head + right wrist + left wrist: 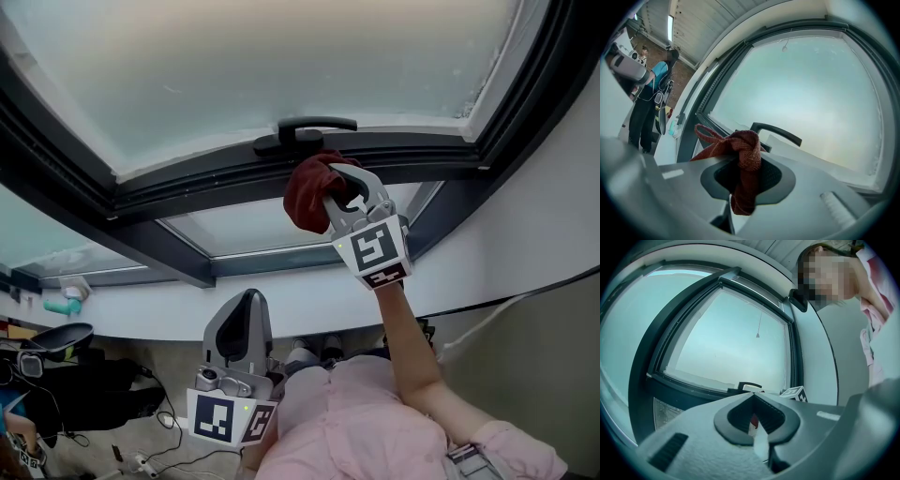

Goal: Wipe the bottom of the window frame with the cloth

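I see pale frosted glass point(281, 66) glowing with soft, even daylight, set in a dark frame point(141, 239). A white wall point(562, 187) stands at the right, with a white sill point(141, 314) below. Cables point(167, 420) trail across the floor point(94, 448) at lower left.

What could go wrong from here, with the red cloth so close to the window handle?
The loose loop of the cloth could catch on the handle nearby. The right gripper pinches only part of the bunched cloth, so rubbing might pull it free. The hard jaws may scrape the frame if the cloth shifts.
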Demonstrator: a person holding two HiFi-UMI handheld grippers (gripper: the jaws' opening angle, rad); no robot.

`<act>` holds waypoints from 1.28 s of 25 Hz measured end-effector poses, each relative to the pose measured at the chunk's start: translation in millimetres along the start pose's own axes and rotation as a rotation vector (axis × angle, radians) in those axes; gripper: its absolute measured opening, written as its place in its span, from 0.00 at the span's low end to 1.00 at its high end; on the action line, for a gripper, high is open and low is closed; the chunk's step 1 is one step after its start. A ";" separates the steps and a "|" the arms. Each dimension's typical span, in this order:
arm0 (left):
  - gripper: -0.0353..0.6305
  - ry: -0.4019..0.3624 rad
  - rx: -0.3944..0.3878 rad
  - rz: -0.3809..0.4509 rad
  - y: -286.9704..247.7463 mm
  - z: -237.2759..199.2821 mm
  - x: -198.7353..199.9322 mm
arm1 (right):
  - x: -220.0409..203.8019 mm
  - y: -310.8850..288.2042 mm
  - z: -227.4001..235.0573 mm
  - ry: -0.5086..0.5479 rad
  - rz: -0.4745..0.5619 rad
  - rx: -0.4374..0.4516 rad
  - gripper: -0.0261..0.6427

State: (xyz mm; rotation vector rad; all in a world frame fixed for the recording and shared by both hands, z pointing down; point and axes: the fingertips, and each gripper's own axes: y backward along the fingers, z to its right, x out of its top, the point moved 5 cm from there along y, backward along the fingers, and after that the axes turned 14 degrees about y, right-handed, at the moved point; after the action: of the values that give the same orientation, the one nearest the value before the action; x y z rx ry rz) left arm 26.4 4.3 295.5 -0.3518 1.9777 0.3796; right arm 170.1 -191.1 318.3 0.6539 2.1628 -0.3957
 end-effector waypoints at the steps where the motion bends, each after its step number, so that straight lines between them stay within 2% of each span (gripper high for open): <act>1: 0.05 0.000 0.000 0.000 0.3 0.2 -0.2 | -0.7 0.6 0.8 -0.001 -0.001 -0.002 0.15; 32: 0.05 -0.007 -0.034 -0.010 -7.5 18.6 -7.2 | -32.8 32.8 40.1 -0.037 -0.058 -0.086 0.15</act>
State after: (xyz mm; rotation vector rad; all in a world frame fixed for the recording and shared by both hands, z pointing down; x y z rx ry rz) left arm 47.5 5.7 293.7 -0.3813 1.9642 0.4079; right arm 231.3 -194.2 317.8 0.5329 2.1552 -0.3411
